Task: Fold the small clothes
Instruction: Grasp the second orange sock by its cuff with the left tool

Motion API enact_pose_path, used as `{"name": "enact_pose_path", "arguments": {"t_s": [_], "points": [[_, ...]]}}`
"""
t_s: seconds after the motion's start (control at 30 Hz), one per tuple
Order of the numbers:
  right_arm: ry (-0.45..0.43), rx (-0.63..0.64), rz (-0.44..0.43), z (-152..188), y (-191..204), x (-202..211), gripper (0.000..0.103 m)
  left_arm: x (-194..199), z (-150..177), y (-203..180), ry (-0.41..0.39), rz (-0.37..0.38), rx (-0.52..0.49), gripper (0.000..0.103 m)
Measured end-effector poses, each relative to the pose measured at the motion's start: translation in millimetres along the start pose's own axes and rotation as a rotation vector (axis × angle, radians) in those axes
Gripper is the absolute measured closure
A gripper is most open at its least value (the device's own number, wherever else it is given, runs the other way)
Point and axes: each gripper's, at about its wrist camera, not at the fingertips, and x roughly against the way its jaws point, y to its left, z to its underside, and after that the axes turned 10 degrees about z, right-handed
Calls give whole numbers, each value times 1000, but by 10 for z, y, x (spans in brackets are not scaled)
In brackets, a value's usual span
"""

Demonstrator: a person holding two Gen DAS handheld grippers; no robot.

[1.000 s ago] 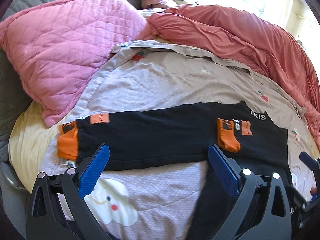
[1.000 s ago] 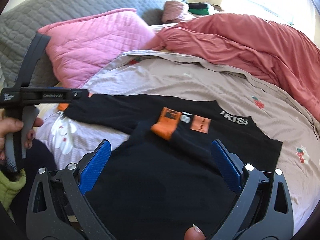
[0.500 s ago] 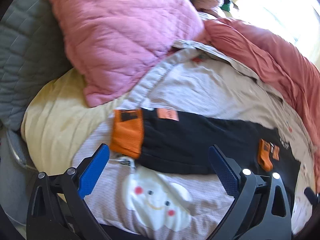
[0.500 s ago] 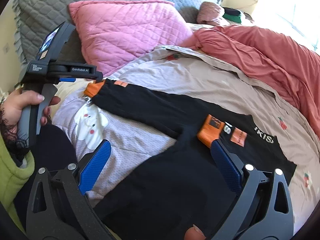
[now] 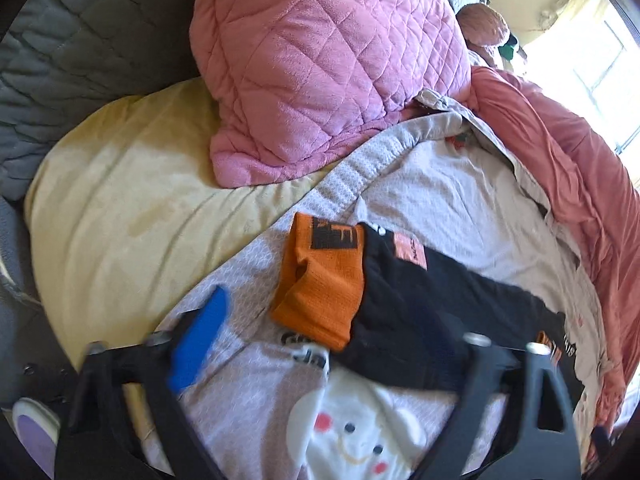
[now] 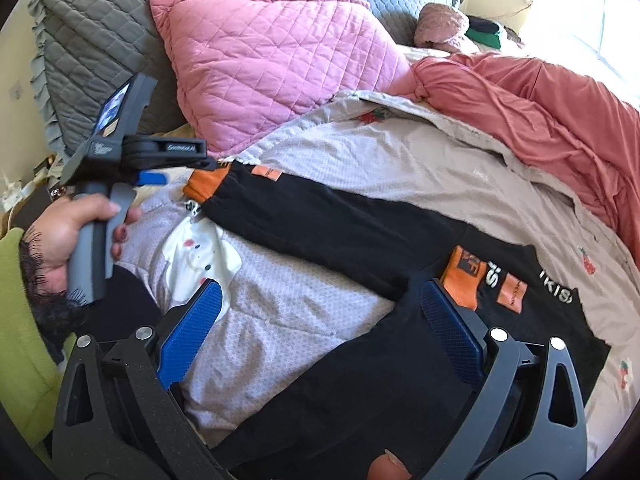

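A small black top (image 6: 360, 240) with orange cuffs lies spread on the bed. One sleeve stretches left and ends in an orange cuff (image 5: 320, 280), also in the right wrist view (image 6: 206, 186). The other orange cuff (image 6: 464, 280) is folded onto the body. My left gripper (image 5: 320, 344) is open and empty, straddling the left cuff; it shows from outside in the right wrist view (image 6: 152, 178). My right gripper (image 6: 320, 320) is open and empty above the top's lower body.
A pink quilted pillow (image 5: 320, 68) lies behind the cuff, a yellow pillow (image 5: 120, 220) to its left. A salmon blanket (image 6: 540, 108) is heaped at the right. The grey bedspread (image 6: 320, 320) has a white cartoon patch (image 5: 352, 432). A grey quilted headboard (image 6: 100, 32) stands behind.
My left gripper has swung left along the sleeve and moved in on the orange cuff. My right gripper has drifted back slightly and stays open.
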Motion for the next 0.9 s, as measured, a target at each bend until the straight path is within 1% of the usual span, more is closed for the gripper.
{"name": "enact_pose_path", "arguments": {"t_s": [0.07,0.1,0.13,0.17,0.2,0.23,0.27,0.33,0.47,0.57,0.63,0.7,0.77,0.9], "points": [[16,-6,5,42,-9,-32,9,-72,-11,-22,0,1,-6,32],[25,-15,6,63,-28,-48,9,-123,-14,-39,3,1,-12,35],[31,-25,6,76,-43,-60,9,-164,-18,-51,9,-1,-17,44],[41,-40,6,95,-73,-78,9,-205,-21,-60,17,-2,-21,51],[51,-58,10,115,-109,-99,9,-239,-17,-66,22,-4,-26,70],[57,-69,12,127,-130,-112,9,-271,-19,-74,24,-6,-30,85],[63,-81,17,143,-158,-125,9,-283,-25,-73,24,10,-30,91],[70,-104,28,176,-223,-135,9,-257,-19,-102,11,29,-44,92],[78,-156,52,260,-422,-117,9,-51,4,-300,-54,87,-106,93],[79,-195,85,333,-619,-81,9,122,56,-550,-77,180,-130,93],[84,-229,110,383,-783,-76,9,197,115,-838,-71,238,-174,93],[92,-279,147,469,-1007,-57,9,229,175,-1142,-52,283,-235,93],[104,-332,183,561,-1231,-37,9,193,274,-1487,-15,341,-292,93],[115,-417,243,747,-1604,33,9,-46,567,-2126,89,420,-380,93]]}}
